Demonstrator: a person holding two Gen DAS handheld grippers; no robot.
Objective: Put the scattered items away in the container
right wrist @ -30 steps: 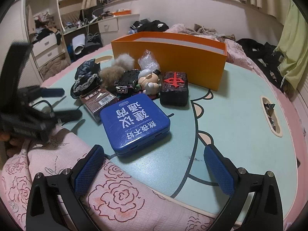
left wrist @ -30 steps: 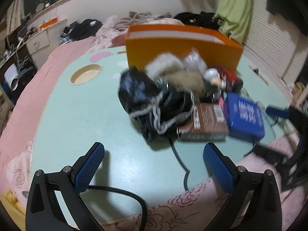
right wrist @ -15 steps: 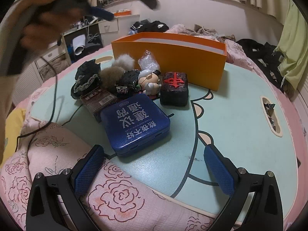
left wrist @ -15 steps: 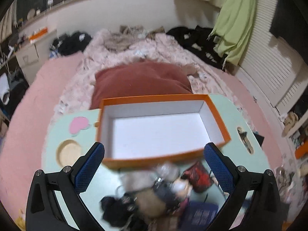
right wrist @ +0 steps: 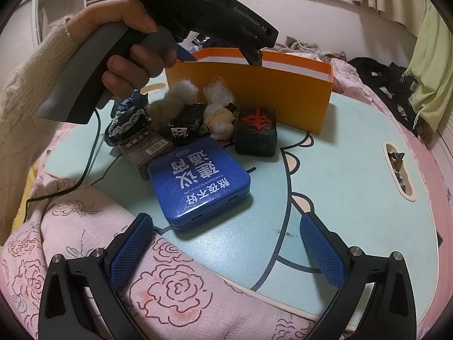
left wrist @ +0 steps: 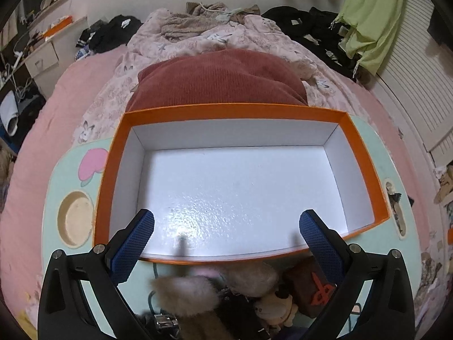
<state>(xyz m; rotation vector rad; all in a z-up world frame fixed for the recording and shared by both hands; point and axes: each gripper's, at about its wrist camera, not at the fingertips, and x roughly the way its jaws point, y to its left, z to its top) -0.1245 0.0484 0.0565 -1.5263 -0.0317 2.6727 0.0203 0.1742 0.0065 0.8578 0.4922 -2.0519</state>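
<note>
An orange box (left wrist: pixel 365 155) with a white inside lies bare under my left gripper (left wrist: pixel 226 240), which hangs open over its near wall with nothing between its fingers. In the right wrist view the same orange box (right wrist: pixel 254 87) stands at the back of the mint table (right wrist: pixel 354 175). Before it lie a blue tin (right wrist: pixel 198 178), a black cube with a red mark (right wrist: pixel 256 131), a small figurine (right wrist: pixel 219 116), fur pom-poms (right wrist: pixel 172 102), a dark buckle item (right wrist: pixel 187 121), a brown carton (right wrist: pixel 144 147) and black lace cloth (right wrist: pixel 127 119). My right gripper (right wrist: pixel 226 249) is open near the table's front edge.
A hand in a cream sleeve (right wrist: pixel 31 85) holds the left gripper's handle (right wrist: pixel 93 65), its cable (right wrist: pixel 87 164) trailing across the table's left. A dark red cushion (left wrist: pixel 218 79) lies behind the box. A round cup hole (left wrist: pixel 75 218) and a side slot (right wrist: pixel 397 167) are cut in the table.
The left gripper rose from the table's front and came forward over the pile, now looking down into the box. The right gripper has stayed still.
</note>
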